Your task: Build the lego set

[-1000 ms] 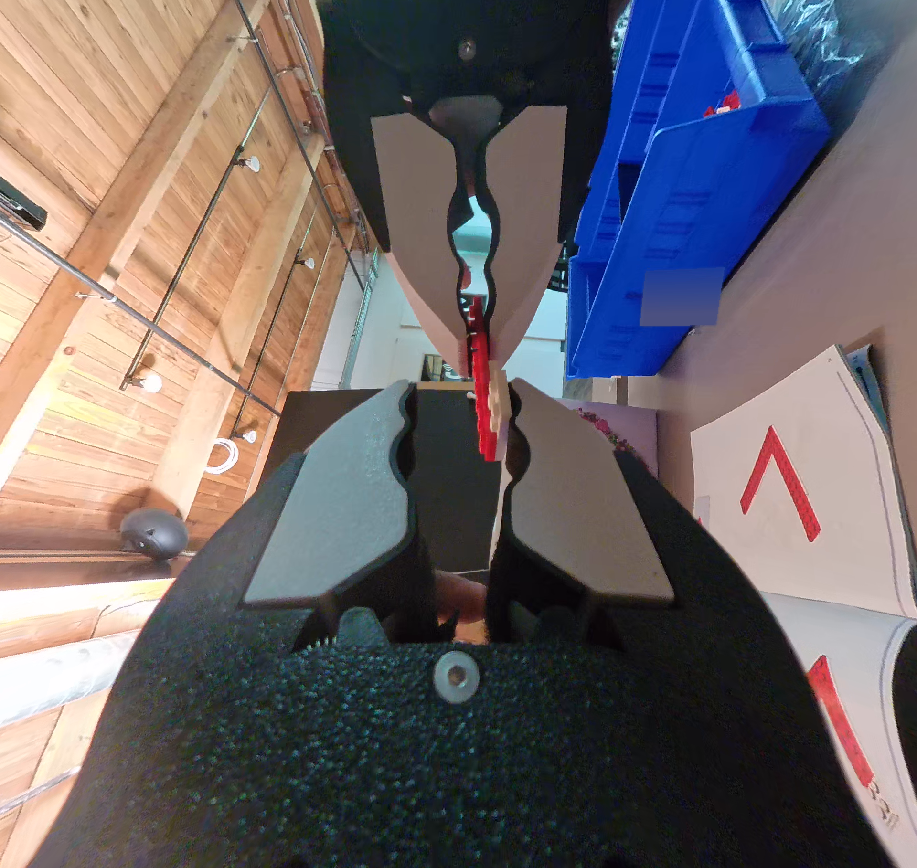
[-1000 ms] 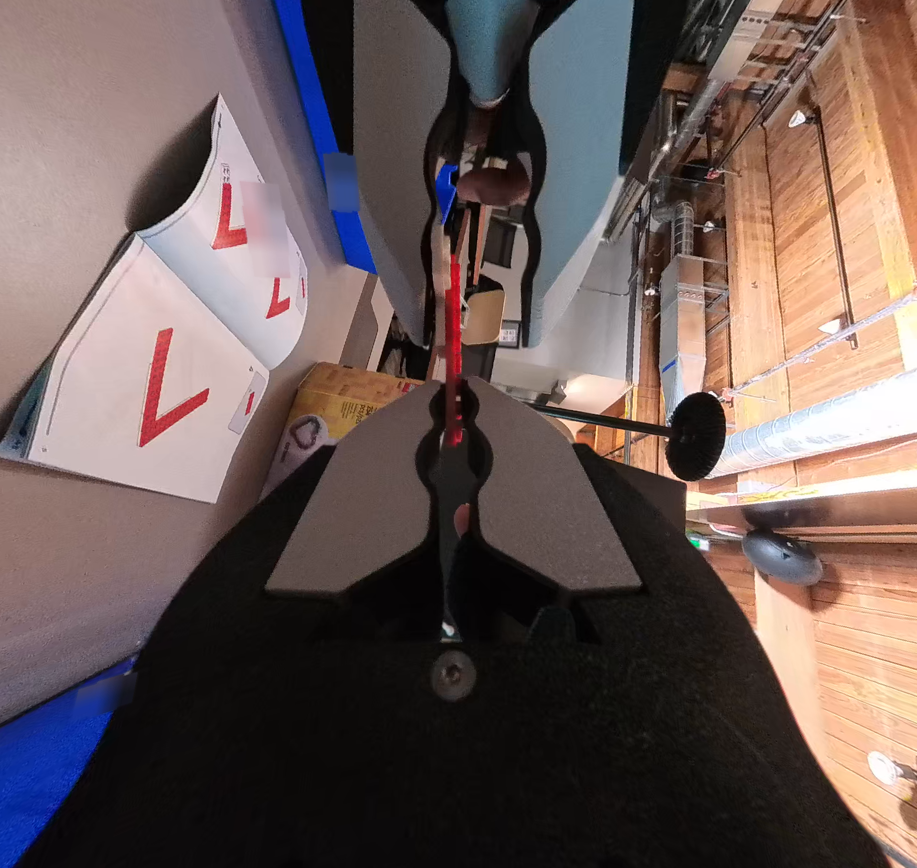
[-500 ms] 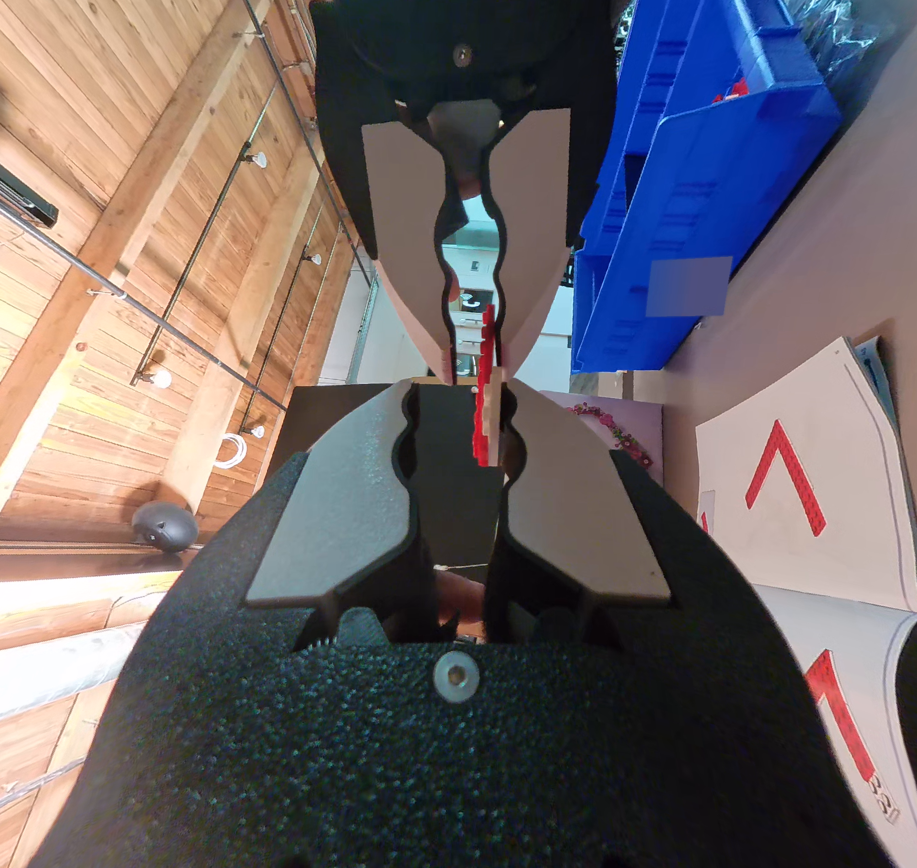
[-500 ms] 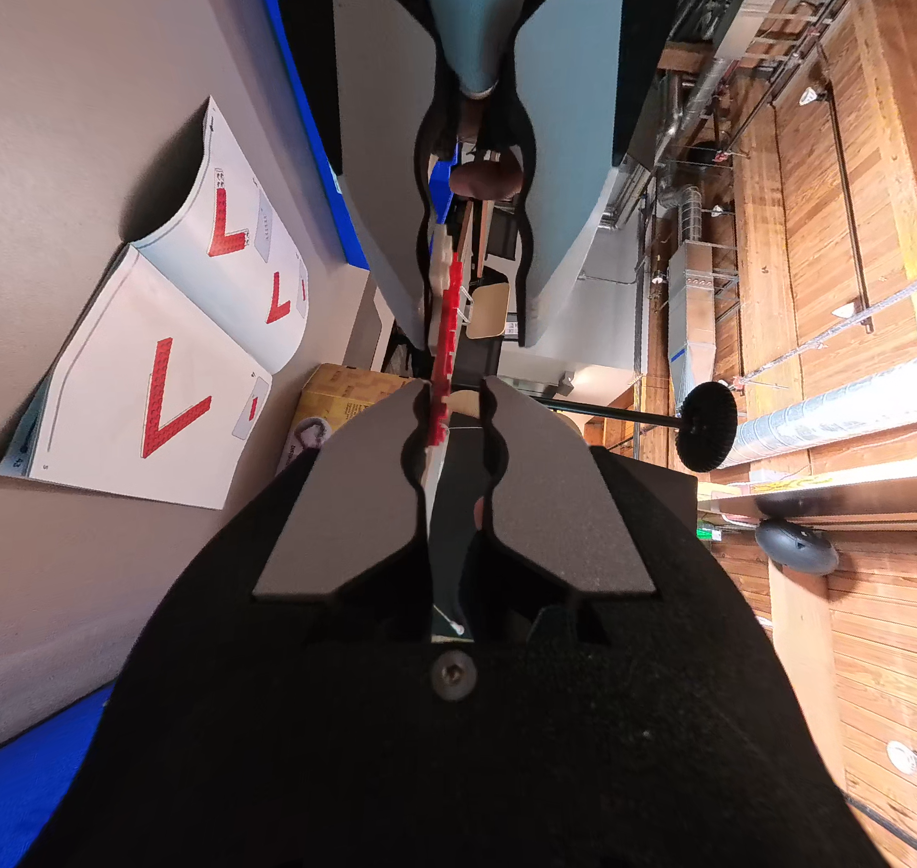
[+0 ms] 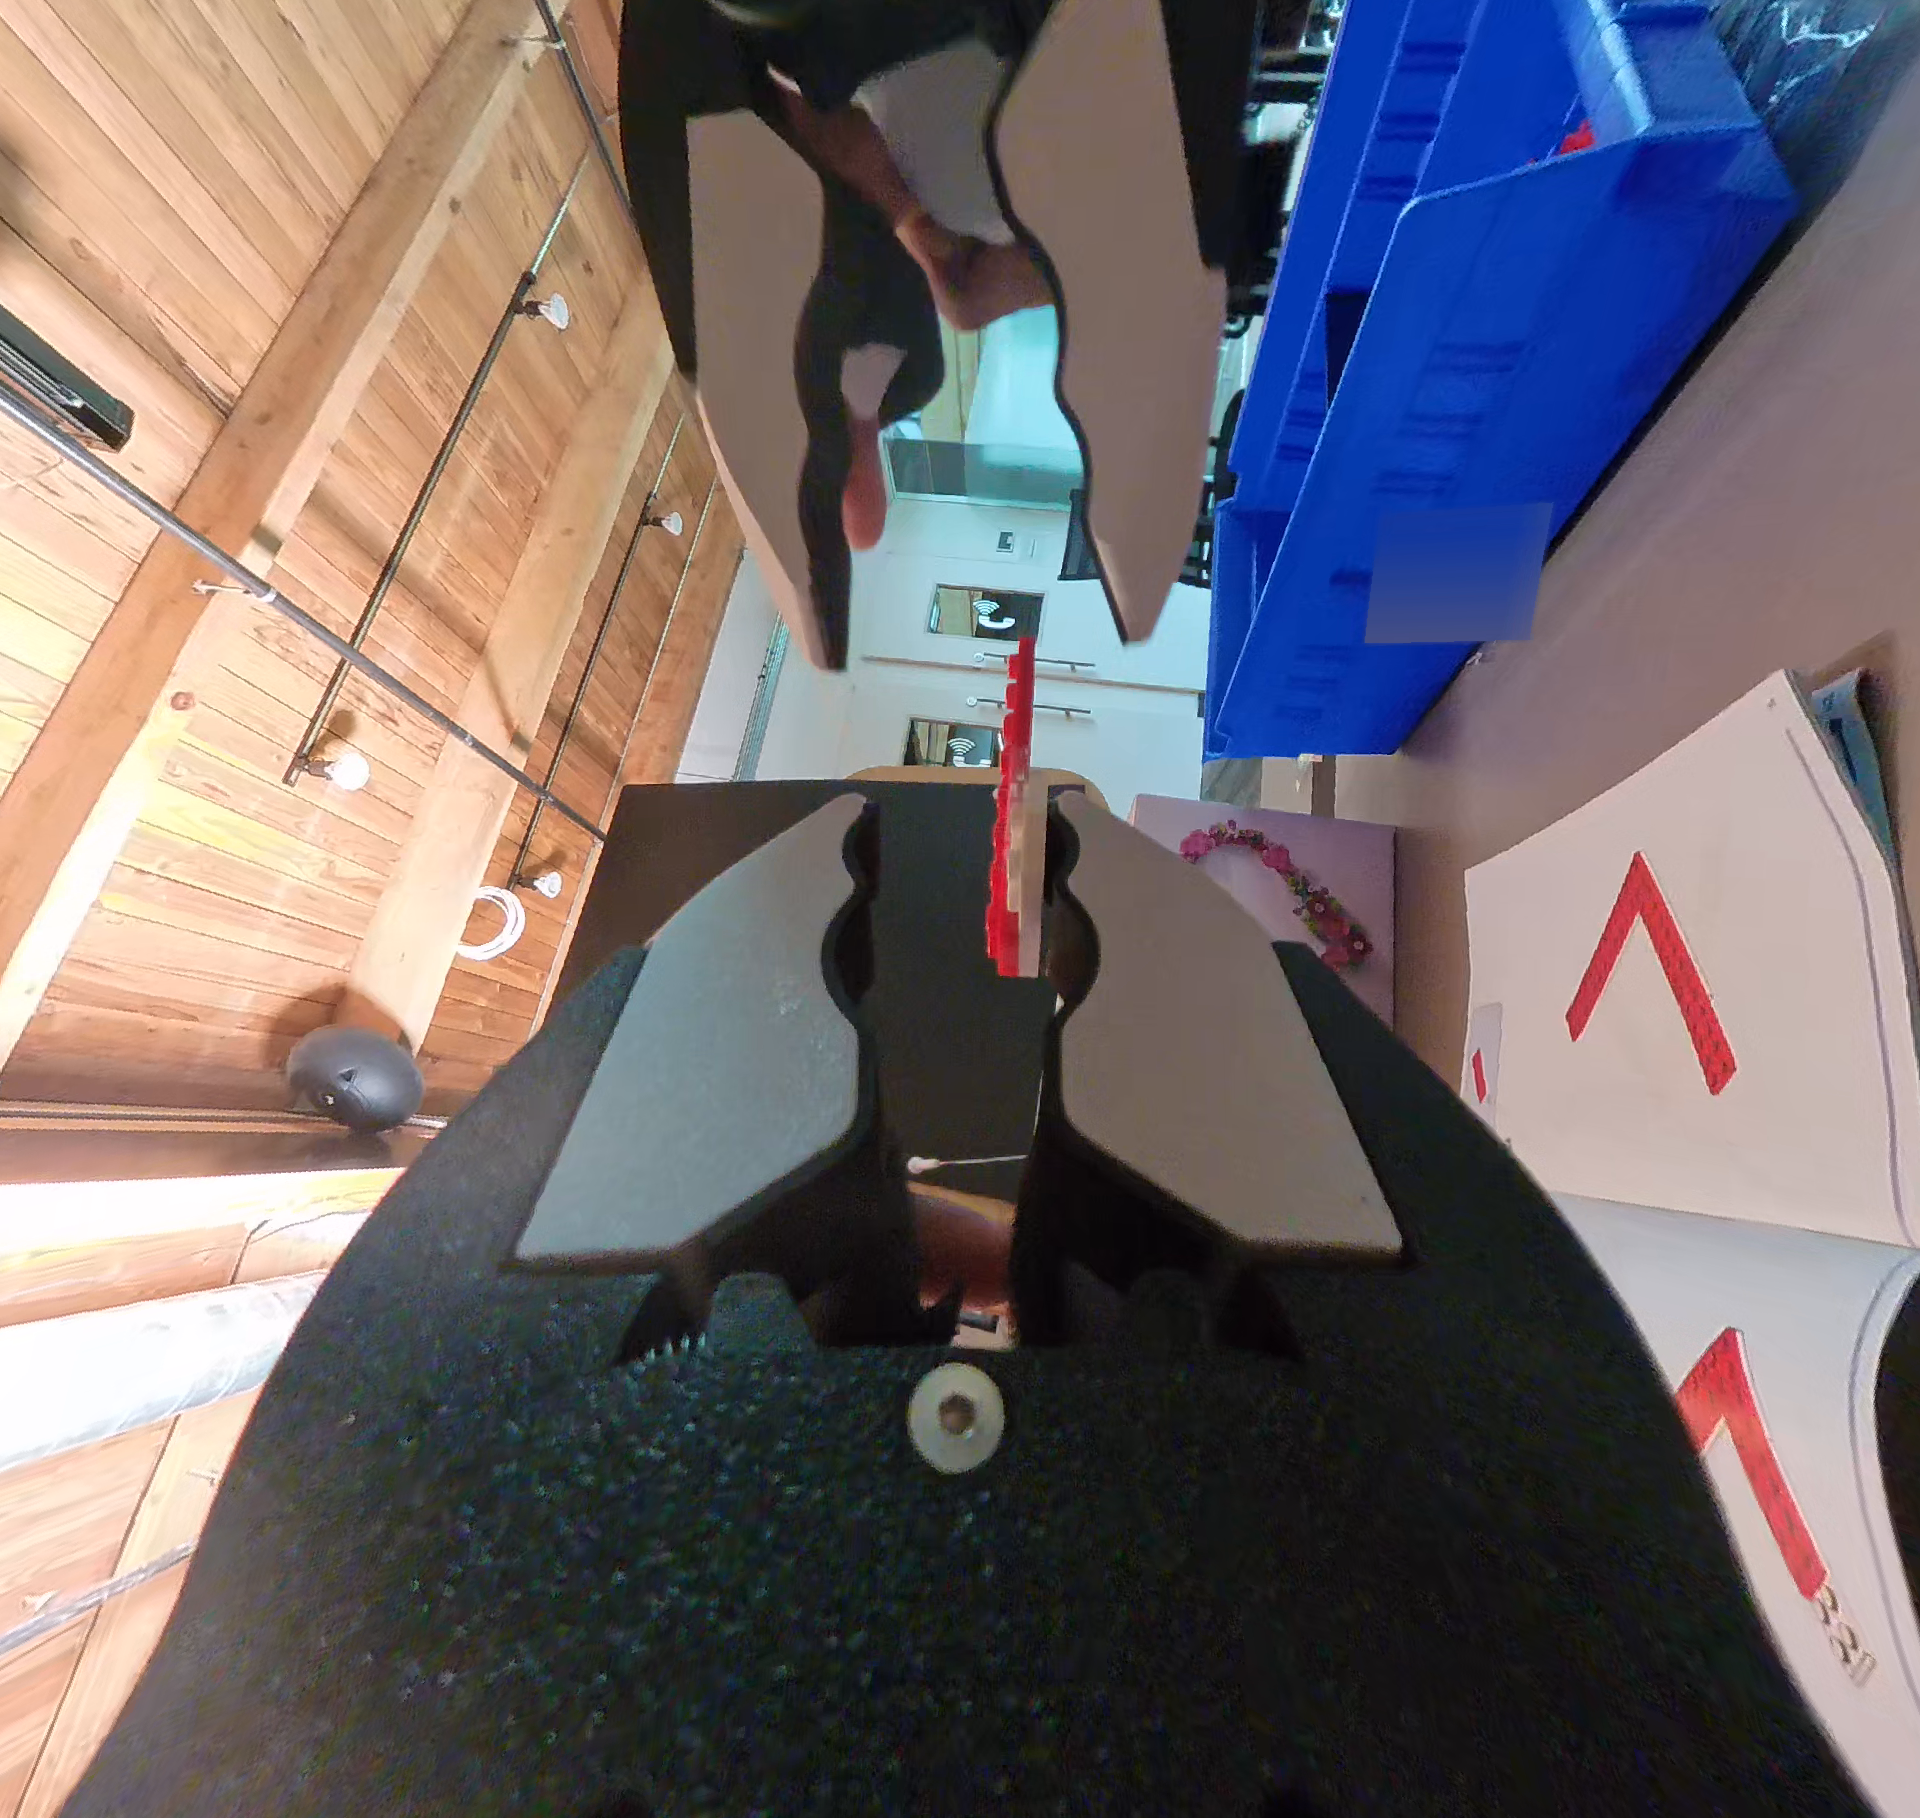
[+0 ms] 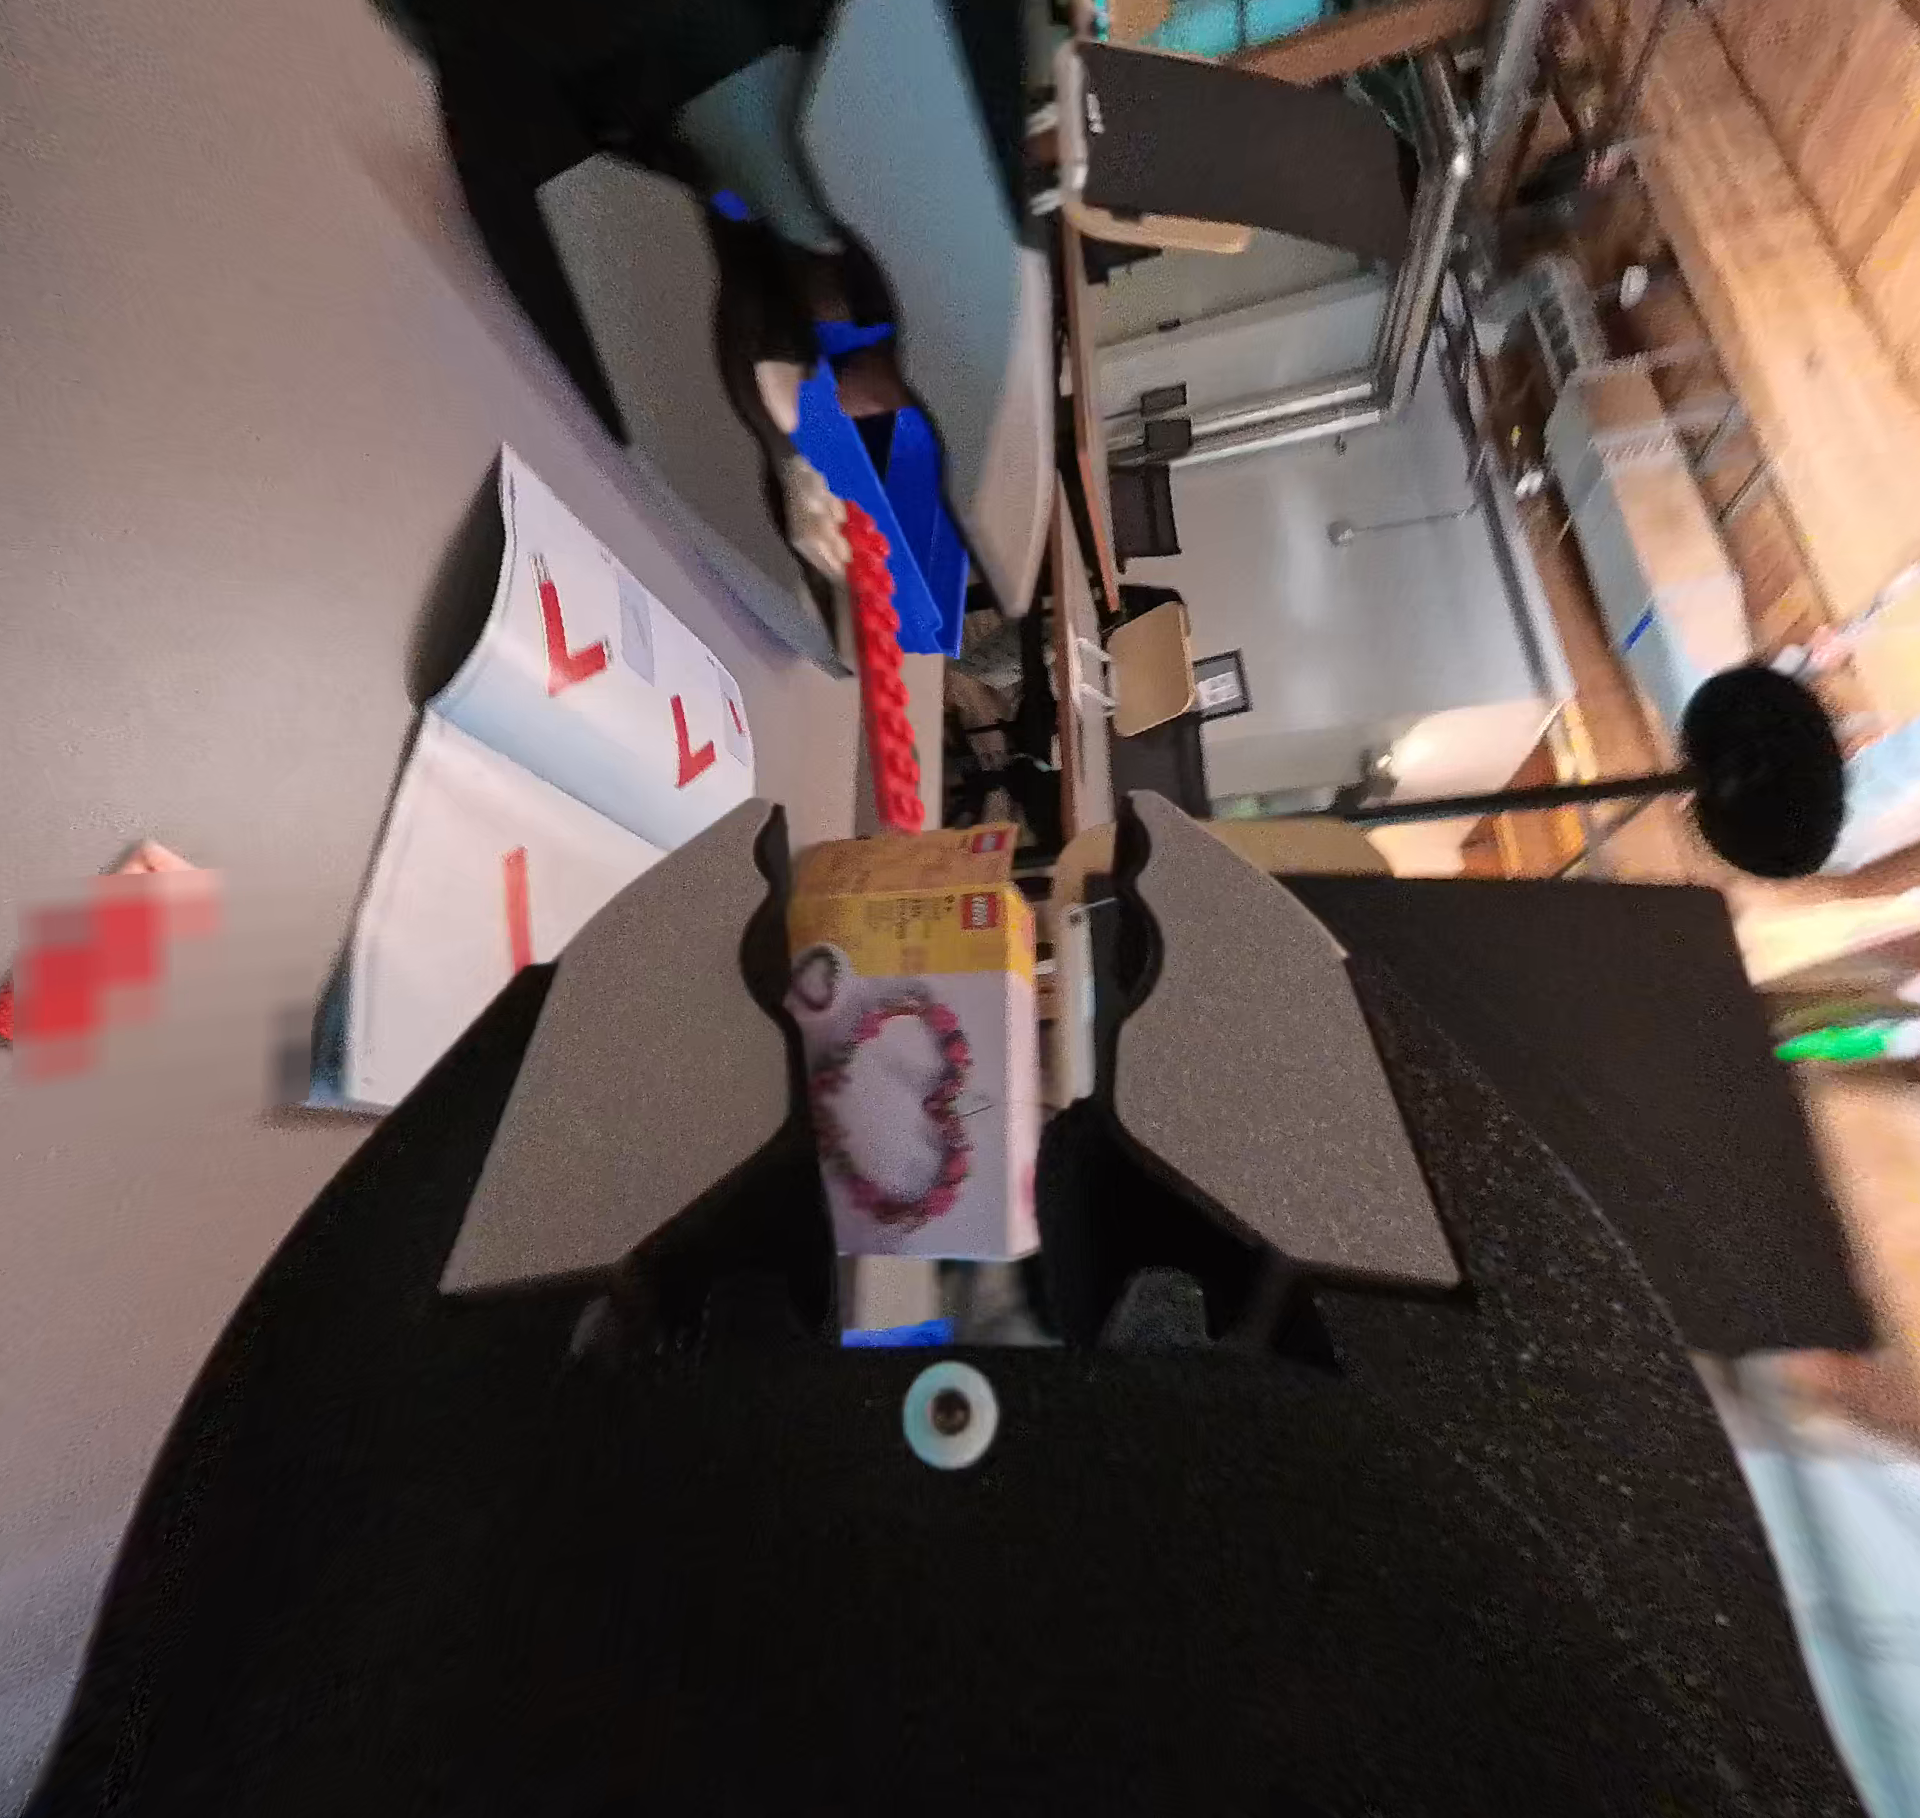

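A red Lego strip (image 5: 1023, 708) with a small white piece (image 5: 1031, 864) on it stands edge-on between my left gripper's (image 5: 961, 802) fingers, against the right finger (image 5: 1174, 989). It hangs in the air there, above the grey table (image 5: 1714, 573). My right gripper (image 5: 982, 641) faces it, open and empty, its tips just past the strip's far end. In the right wrist view my right gripper (image 6: 951, 812) is wide open. The strip (image 6: 883, 688) sticks out of the left gripper (image 6: 925, 625) towards it. This view is motion-blurred.
An open instruction booklet (image 5: 1662, 989) with red V drawings lies on the table; it also shows in the right wrist view (image 6: 582, 729). Blue bins (image 5: 1507, 366) and clear bags (image 5: 1787, 2) stand behind it. The set's box (image 6: 914, 1041) with a pink wreath picture stands nearby.
My right gripper was shut on the strip's far end; it has opened, let go and pulled back. My left gripper still holds the strip in about the same place.
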Tool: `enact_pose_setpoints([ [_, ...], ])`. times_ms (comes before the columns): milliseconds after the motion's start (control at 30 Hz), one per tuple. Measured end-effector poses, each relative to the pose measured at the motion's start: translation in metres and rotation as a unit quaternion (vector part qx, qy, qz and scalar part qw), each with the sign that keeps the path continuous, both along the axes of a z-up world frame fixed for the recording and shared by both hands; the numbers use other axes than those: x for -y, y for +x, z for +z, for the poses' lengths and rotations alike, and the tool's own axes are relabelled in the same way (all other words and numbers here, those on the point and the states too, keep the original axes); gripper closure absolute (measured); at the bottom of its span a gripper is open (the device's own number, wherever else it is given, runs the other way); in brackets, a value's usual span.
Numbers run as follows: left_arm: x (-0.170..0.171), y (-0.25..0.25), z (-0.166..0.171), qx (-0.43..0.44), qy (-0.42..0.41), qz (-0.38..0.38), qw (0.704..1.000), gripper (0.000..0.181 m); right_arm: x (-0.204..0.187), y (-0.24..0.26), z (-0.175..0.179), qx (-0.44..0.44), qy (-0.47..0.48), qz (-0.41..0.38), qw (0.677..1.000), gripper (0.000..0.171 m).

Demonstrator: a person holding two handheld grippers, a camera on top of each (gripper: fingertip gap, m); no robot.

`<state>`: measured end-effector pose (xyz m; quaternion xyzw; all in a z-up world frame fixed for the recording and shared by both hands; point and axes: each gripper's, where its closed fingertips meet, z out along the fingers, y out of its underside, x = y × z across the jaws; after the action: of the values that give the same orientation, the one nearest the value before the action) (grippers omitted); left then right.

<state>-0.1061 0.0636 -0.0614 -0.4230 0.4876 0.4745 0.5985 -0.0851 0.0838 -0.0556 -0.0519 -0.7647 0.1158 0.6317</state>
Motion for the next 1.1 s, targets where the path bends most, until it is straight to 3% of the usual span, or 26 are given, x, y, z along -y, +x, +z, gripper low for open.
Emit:
enact_pose_setpoints([
  [100, 0.001, -0.003, -0.001, 0.002, -0.001, 0.004, 1.000, 0.152, -0.022, 0.016, -0.014, 0.077, -0.187, -0.042, 0.978, 0.099],
  [167, 0.002, -0.003, -0.002, 0.003, 0.000, 0.005, 1.000, 0.152, -0.027, 0.030, -0.053, 0.187, -0.357, -0.071, 0.913, 0.091],
  [233, 0.002, -0.004, -0.003, 0.003, 0.001, 0.006, 1.000, 0.152, -0.017, 0.039, -0.103, 0.297, -0.486, -0.098, 0.816, 0.084],
  [267, 0.002, -0.004, -0.003, 0.004, 0.001, 0.005, 1.000, 0.152, -0.011, 0.043, -0.130, 0.348, -0.505, -0.116, 0.781, 0.085],
  [300, 0.002, -0.003, -0.004, 0.005, 0.000, 0.004, 1.000, 0.152, -0.007, 0.046, -0.154, 0.379, -0.500, -0.133, 0.767, 0.091],
  [400, 0.002, -0.003, -0.005, 0.003, -0.003, 0.003, 1.000, 0.152, -0.008, 0.039, -0.188, 0.395, -0.477, -0.169, 0.766, 0.113],
  [500, 0.003, -0.004, -0.006, 0.003, -0.004, 0.004, 1.000, 0.152, -0.005, 0.030, -0.188, 0.403, -0.494, -0.180, 0.749, 0.125],
  [633, 0.000, -0.005, -0.008, 0.004, -0.003, 0.007, 1.000, 0.152, -0.010, 0.031, -0.199, 0.421, -0.458, -0.214, 0.753, 0.126],
  [733, 0.000, -0.005, -0.011, 0.006, -0.002, 0.009, 1.000, 0.152, -0.009, 0.028, -0.200, 0.423, -0.461, -0.209, 0.752, 0.141],
  [767, 0.001, -0.005, -0.011, 0.007, -0.002, 0.009, 1.000, 0.152, -0.009, 0.028, -0.200, 0.426, -0.456, -0.205, 0.754, 0.154],
  [967, 0.006, -0.006, -0.010, 0.017, -0.003, 0.009, 1.000, 0.152, -0.004, 0.035, -0.195, 0.461, -0.402, -0.160, 0.774, 0.156],
  [1100, 0.007, -0.006, -0.011, 0.021, -0.002, 0.008, 1.000, 0.150, 0.003, 0.046, -0.147, 0.475, -0.385, -0.108, 0.784, 0.155],
])
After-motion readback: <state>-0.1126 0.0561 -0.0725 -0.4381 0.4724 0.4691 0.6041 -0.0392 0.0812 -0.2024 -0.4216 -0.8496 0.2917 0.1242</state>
